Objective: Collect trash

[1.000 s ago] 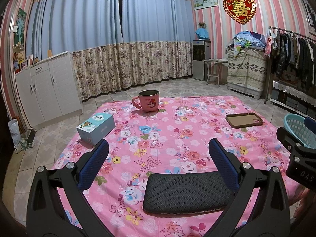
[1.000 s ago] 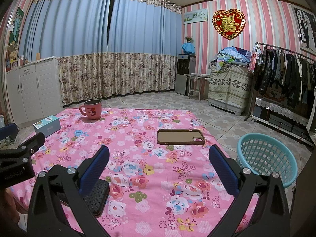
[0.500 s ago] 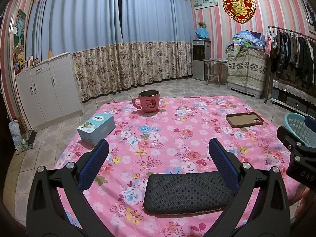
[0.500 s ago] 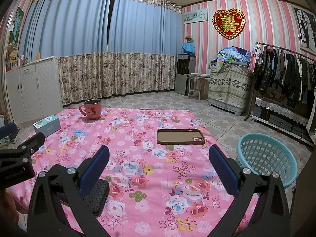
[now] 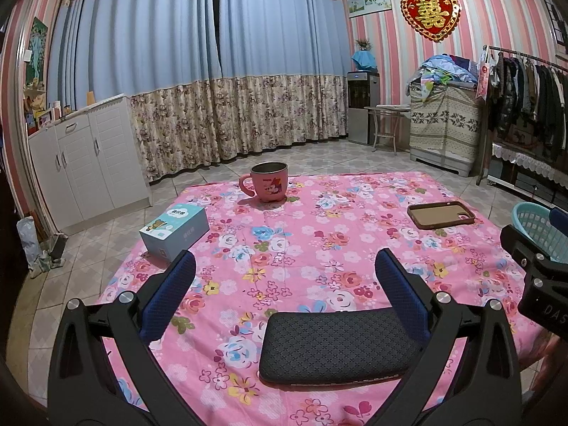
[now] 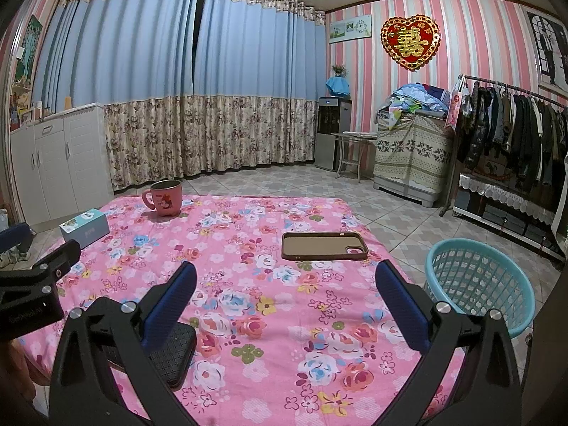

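Two grippers spread wide, gripping nothing: left gripper (image 5: 284,273), right gripper (image 6: 285,280). Beyond left fingers (image 5: 170,294): blue box (image 5: 174,228), print unreadable. Right of right fingers (image 6: 399,305): blue basket (image 6: 480,283). "DAS" legible on right gripper's body.

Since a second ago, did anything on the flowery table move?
Nothing visibly changed. Both grippers, left and right, stay open and empty above the pink floral tablecloth; the pink cartoon mug, blue tissue box, brown phone case and black textured pad lie where they were.
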`<action>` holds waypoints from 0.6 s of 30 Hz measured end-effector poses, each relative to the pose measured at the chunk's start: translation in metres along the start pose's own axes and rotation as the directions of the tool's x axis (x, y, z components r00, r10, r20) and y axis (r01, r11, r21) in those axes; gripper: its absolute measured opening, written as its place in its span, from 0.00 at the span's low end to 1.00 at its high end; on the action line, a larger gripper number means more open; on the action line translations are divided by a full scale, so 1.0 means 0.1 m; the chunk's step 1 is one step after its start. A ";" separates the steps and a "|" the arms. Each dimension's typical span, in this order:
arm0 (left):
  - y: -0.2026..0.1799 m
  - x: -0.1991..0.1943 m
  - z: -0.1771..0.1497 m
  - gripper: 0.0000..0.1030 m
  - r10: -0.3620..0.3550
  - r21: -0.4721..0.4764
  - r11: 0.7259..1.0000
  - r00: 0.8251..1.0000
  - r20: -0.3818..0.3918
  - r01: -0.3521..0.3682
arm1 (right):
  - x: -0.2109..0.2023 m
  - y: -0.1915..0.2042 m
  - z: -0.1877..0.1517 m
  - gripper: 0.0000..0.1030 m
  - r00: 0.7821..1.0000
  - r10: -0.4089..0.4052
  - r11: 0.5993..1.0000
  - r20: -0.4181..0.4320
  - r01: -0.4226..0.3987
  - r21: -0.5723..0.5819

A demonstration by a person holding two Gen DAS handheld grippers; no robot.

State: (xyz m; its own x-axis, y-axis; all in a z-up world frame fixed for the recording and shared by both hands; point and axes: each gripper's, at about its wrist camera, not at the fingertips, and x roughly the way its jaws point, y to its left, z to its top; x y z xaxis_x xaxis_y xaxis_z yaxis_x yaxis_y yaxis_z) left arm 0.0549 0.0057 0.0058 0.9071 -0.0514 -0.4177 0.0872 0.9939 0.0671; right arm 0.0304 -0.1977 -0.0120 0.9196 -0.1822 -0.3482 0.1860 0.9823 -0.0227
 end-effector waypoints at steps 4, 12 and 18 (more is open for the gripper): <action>-0.01 0.00 0.00 0.95 0.000 -0.002 1.000 1.000 0.001 0.000 | 0.00 0.00 0.01 0.96 1.000 0.000 1.000 -0.001 0.000 0.002; -0.01 -0.01 0.00 0.95 -0.001 -0.003 1.000 1.000 0.001 0.001 | 0.00 0.00 0.00 0.96 1.000 0.000 1.000 0.000 0.000 0.001; 0.01 0.01 0.01 0.95 0.001 -0.002 1.000 1.000 0.001 -0.001 | 0.00 -0.01 0.00 0.96 1.000 0.000 1.000 -0.001 0.000 0.001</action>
State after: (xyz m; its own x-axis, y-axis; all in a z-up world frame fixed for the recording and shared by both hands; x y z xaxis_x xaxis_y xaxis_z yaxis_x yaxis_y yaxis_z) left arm 0.0561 0.0066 0.0061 0.9076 -0.0503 -0.4168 0.0852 0.9942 0.0654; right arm 0.0304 -0.1982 -0.0117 0.9192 -0.1822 -0.3491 0.1862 0.9823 -0.0222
